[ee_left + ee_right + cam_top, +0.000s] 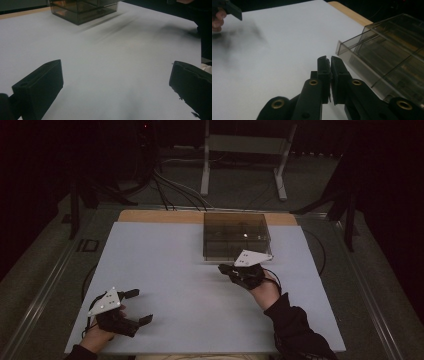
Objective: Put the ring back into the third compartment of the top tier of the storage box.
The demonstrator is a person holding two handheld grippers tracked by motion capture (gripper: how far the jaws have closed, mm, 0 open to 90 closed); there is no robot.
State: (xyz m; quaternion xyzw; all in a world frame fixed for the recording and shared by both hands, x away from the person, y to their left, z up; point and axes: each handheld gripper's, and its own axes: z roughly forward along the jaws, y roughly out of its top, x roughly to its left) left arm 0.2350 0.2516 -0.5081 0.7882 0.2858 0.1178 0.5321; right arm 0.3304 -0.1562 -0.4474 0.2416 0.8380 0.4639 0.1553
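A smoky transparent plastic box with inner dividers stands at the far middle of the white table. My right gripper hovers just in front of the box's near edge, jaws shut with nothing between them. In the right gripper view the shut jaws point across the table, with the box close on the right. My left gripper rests near the front left edge, jaws wide open and empty. In the left gripper view its open gripper frames bare table, and the box sits far off.
A wooden strip runs along the table's far edge. Beyond the table, a white metal stand and cables lie on the dark floor. A dark sleeve comes in at the front right.
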